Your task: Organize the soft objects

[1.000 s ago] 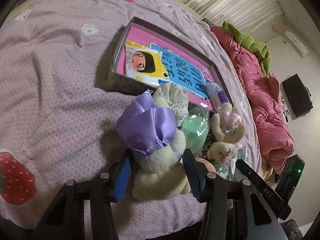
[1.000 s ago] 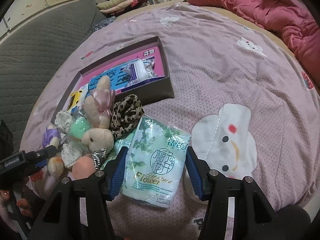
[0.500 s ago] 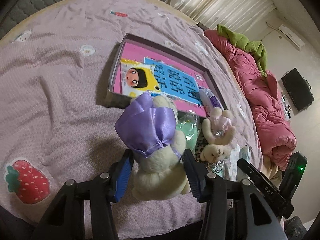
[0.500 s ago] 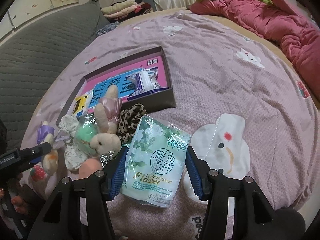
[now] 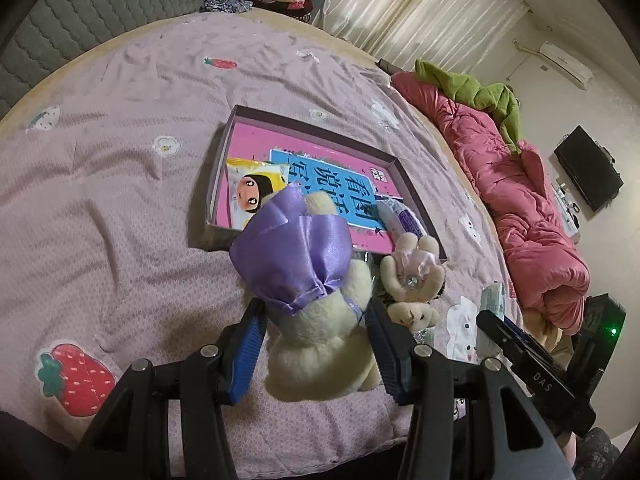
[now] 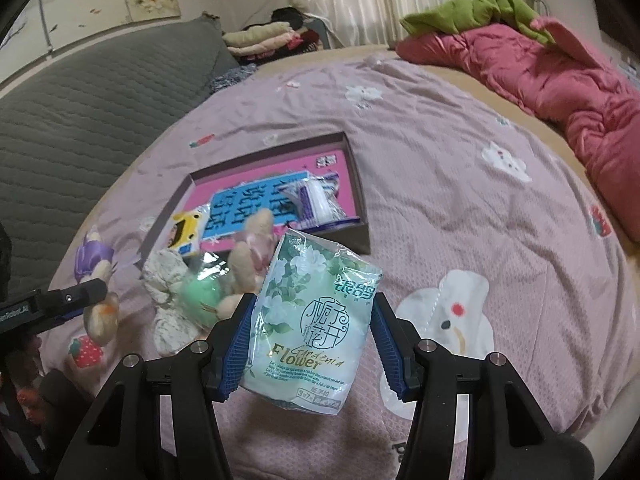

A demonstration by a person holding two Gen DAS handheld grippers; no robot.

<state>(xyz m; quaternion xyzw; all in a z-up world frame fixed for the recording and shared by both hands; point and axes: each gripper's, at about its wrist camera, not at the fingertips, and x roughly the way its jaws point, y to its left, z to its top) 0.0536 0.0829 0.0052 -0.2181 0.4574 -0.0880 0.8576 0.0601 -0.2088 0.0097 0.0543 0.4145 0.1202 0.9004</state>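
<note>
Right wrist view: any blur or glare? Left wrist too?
Right wrist view: the box and rabbit toy behind are smeared, the tissue pack in the right gripper stays sharp. Left wrist view: crisp; sheen on the plush toy's purple satin; bed bowed by fisheye.

- The left wrist fisheye camera is sitting just behind the left gripper (image 5: 316,344), looking forward and steeply down along its blue-padded fingers at a lilac patterned bedspread (image 5: 120,208).
- It is facing toward a crumpled pink quilt (image 5: 520,208) at the right edge.
- The right wrist fisheye camera is sitting just behind the right gripper (image 6: 310,344), also angling down at the bedspread, with a grey quilted headboard (image 6: 80,120) on its left.
- Both views are sharing the shallow dark cardboard box with a pink lining (image 5: 320,132), lying mid-distance.
- Each view is also catching the other gripper at its side edge.
</note>
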